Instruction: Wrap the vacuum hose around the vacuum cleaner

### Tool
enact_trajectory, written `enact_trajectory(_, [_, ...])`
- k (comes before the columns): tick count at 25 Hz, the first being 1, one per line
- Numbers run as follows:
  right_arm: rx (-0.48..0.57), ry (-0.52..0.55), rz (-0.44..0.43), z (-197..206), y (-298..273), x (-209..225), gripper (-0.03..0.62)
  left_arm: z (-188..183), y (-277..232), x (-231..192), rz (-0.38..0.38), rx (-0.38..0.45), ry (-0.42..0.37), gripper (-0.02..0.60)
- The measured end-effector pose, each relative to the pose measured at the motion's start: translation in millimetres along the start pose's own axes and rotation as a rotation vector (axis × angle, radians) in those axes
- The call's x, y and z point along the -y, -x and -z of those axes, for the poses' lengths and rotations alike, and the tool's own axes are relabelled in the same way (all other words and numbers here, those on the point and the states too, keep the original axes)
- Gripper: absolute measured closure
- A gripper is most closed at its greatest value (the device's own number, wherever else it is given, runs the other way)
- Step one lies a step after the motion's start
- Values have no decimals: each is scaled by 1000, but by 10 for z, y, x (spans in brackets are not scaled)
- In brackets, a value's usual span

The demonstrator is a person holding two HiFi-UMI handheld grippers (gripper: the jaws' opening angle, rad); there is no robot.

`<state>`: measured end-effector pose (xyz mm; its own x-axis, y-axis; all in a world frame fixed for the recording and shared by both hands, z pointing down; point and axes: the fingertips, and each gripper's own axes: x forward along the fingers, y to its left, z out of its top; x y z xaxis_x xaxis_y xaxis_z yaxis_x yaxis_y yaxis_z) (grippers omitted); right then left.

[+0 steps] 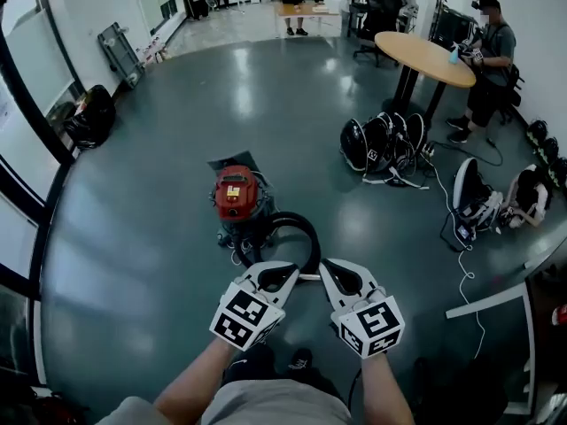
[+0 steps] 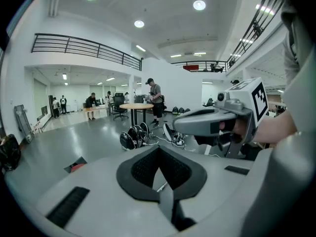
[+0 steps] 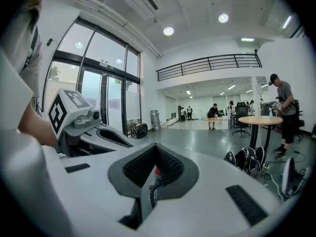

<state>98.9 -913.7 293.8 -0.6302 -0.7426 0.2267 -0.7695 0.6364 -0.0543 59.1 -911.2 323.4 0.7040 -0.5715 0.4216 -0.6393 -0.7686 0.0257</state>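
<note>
Jaws on left gripper and right gripper were together, empty; red vacuum cleaner with looped black hose sat beyond both tips.

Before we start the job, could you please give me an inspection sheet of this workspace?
Surface: glossy grey floor.
Job's things: red vacuum cleaner standing; black hose looped on the floor beside it.
Clutter: helmet-like gear heaped by the round table; black bag near the window.
Grippers: left claw and right claw both shut, empty, held side by side.
Cables: white cable trailing over the floor at right.
Surroundings: a person standing at the round table; more people farther back.
</note>
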Motion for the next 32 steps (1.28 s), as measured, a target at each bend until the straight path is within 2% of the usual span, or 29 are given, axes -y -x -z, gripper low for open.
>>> enact_trajectory(6, [44, -10, -51, -257, -14, -279, 591, -293, 419, -41, -40, 84, -18, 575])
enact_trajectory(17, [73, 24, -46, -634, -475, -836, 591, -343, 943, -387, -15, 142, -44, 575])
enact_trajectory(32, [93, 47, -22, -814, -700, -1082, 591, -412, 1117, -669, 7, 207, -28, 575])
